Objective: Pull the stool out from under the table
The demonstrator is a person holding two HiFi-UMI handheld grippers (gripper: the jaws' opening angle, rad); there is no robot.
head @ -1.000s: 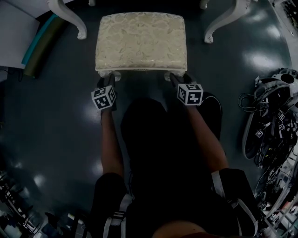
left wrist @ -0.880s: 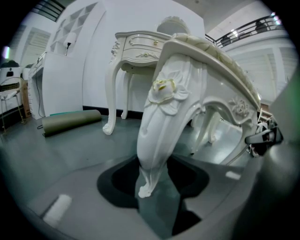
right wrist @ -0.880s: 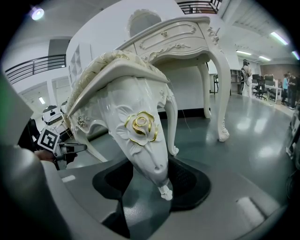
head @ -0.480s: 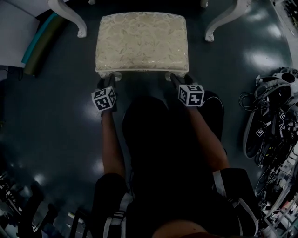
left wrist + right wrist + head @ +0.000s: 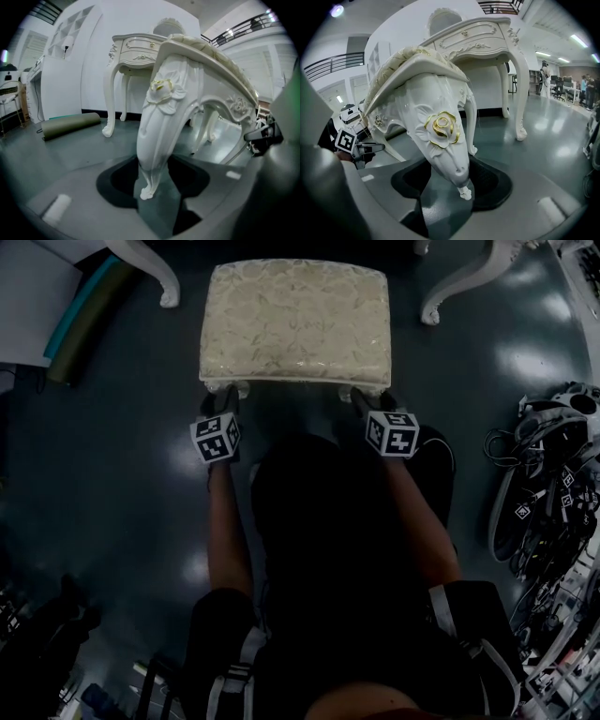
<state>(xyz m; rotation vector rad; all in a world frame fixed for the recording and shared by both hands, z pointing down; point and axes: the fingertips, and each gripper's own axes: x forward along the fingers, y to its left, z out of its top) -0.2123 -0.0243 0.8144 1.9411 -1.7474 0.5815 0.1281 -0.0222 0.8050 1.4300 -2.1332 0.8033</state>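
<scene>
The cream upholstered stool (image 5: 295,320) stands on the dark floor, out in front of the white table's legs (image 5: 450,296). My left gripper (image 5: 220,401) is at its near left leg (image 5: 159,126). That leg fills the gap between the dark pads, and the jaws are starting to open. My right gripper (image 5: 367,401) is at the near right leg (image 5: 440,136), the one with a gold rose. Its jaws are opening, and the leg sits loosely between them. The left gripper (image 5: 154,183) and right gripper (image 5: 450,183) both hang low above the floor.
The ornate white table (image 5: 136,49) stands just behind the stool. A rolled green mat (image 5: 80,324) lies at the far left by a white panel (image 5: 23,306). A heap of cables and devices (image 5: 548,484) is on the right. People (image 5: 546,77) stand far off.
The stool and both grippers have come slightly nearer to me, away from the table legs. Both grippers have stayed at the near legs.
</scene>
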